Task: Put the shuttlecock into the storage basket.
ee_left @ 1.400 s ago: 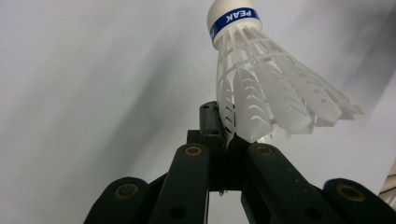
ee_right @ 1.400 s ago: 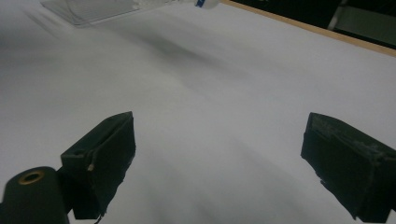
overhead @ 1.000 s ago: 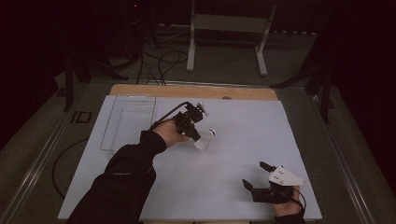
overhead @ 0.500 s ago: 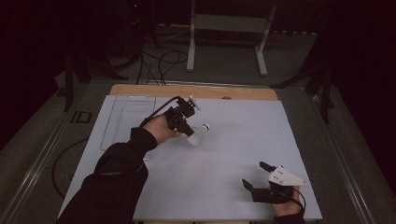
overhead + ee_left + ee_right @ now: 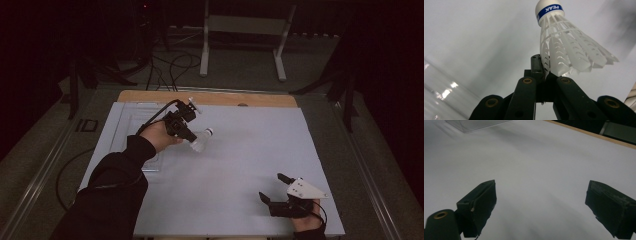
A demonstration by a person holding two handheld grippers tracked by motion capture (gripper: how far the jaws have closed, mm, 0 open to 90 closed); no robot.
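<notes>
A white plastic shuttlecock [image 5: 201,139] with a blue band on its cork hangs above the white table sheet [image 5: 240,150], left of centre. My left gripper [image 5: 192,138] is shut on the edge of its skirt. In the left gripper view the shuttlecock [image 5: 564,47] points cork-up and away, its skirt pinched between the closed jaws of my left gripper [image 5: 543,72]. My right gripper [image 5: 272,187] rests near the table's front right edge, open, nothing between its fingers. In the right gripper view the two pads [image 5: 482,202] of my right gripper [image 5: 544,205] stand wide apart over bare sheet.
A clear plastic tray [image 5: 132,125] lies at the table's left rear, and its corner [image 5: 474,125] appears in the right gripper view. A wooden strip [image 5: 210,97] borders the far edge. Cables and a metal stand sit on the floor beyond.
My left hand has carried the shuttlecock leftward and a little up, toward the tray. The right gripper has stayed where it was.
</notes>
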